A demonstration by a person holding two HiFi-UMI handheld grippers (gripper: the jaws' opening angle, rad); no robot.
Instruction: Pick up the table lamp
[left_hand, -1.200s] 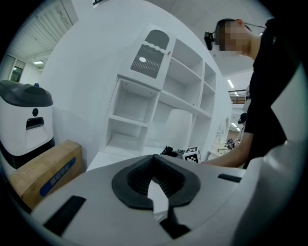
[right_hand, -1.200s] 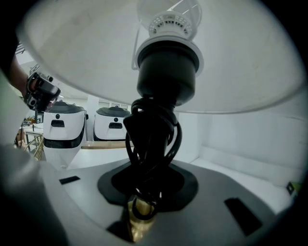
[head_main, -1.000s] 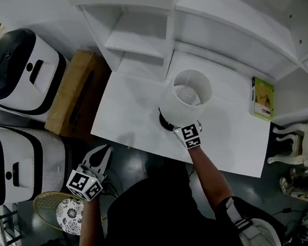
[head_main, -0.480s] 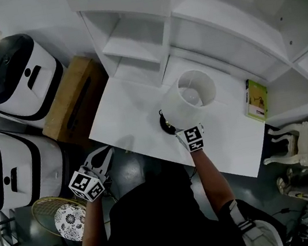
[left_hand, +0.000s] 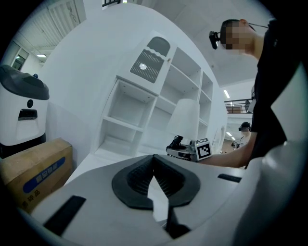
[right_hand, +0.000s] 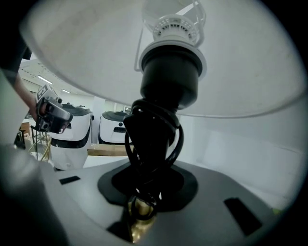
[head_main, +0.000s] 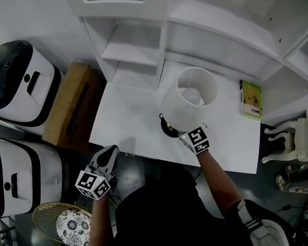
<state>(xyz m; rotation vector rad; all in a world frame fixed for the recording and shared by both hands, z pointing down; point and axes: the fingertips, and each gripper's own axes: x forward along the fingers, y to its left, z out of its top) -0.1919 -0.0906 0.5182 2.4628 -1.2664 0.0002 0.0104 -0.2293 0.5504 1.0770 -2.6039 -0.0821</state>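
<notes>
The table lamp has a white drum shade (head_main: 190, 99) and a black base (head_main: 166, 124); it hangs over the white desk (head_main: 134, 111). My right gripper (head_main: 189, 133) is shut on its black stem (right_hand: 155, 139), where a black cord is wound, just under the socket (right_hand: 169, 77). The shade (right_hand: 96, 57) fills the top of the right gripper view. My left gripper (head_main: 108, 156) hovers off the desk's front left edge, away from the lamp. Its jaws (left_hand: 154, 163) are shut with nothing in them. From there the lamp shade (left_hand: 185, 117) and the right gripper (left_hand: 185, 148) show across the desk.
A white shelving unit (head_main: 195, 19) rises behind the desk. A green book (head_main: 250, 99) lies at the desk's right end. A cardboard box (head_main: 71, 101) and two white-and-black machines (head_main: 9, 79) stand at the left. A white chair (head_main: 302, 135) is at the right.
The right gripper has risen with the lamp in its grip, and the shade now looks larger and closer. The left gripper has stayed about where it was.
</notes>
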